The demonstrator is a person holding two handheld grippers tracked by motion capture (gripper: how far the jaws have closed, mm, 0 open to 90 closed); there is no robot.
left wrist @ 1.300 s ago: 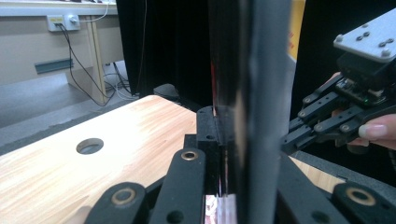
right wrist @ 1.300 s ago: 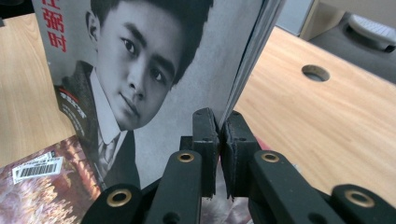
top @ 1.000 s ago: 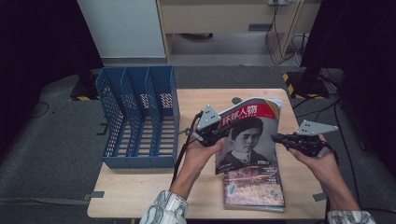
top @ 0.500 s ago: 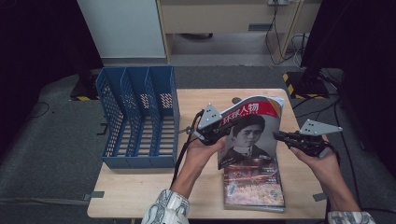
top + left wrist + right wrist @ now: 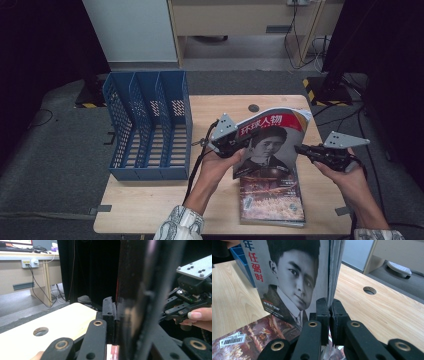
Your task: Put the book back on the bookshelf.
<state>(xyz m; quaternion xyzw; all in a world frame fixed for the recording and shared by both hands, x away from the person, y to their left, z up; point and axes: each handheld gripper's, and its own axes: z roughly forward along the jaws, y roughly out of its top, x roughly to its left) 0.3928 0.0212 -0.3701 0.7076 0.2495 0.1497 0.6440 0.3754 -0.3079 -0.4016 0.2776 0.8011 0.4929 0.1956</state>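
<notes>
The magazine (image 5: 265,142) stands upright over a second magazine (image 5: 272,197), at 3 o'clock from the blue rack (image 5: 150,125). The left tongs (image 5: 240,145) have just eased slightly yet grasp its edge; the right tongs (image 5: 300,149) clench the other. Likely rack-bound. Wooden surface (image 5: 150,200); dark room, grey floor (image 5: 55,165).
</notes>
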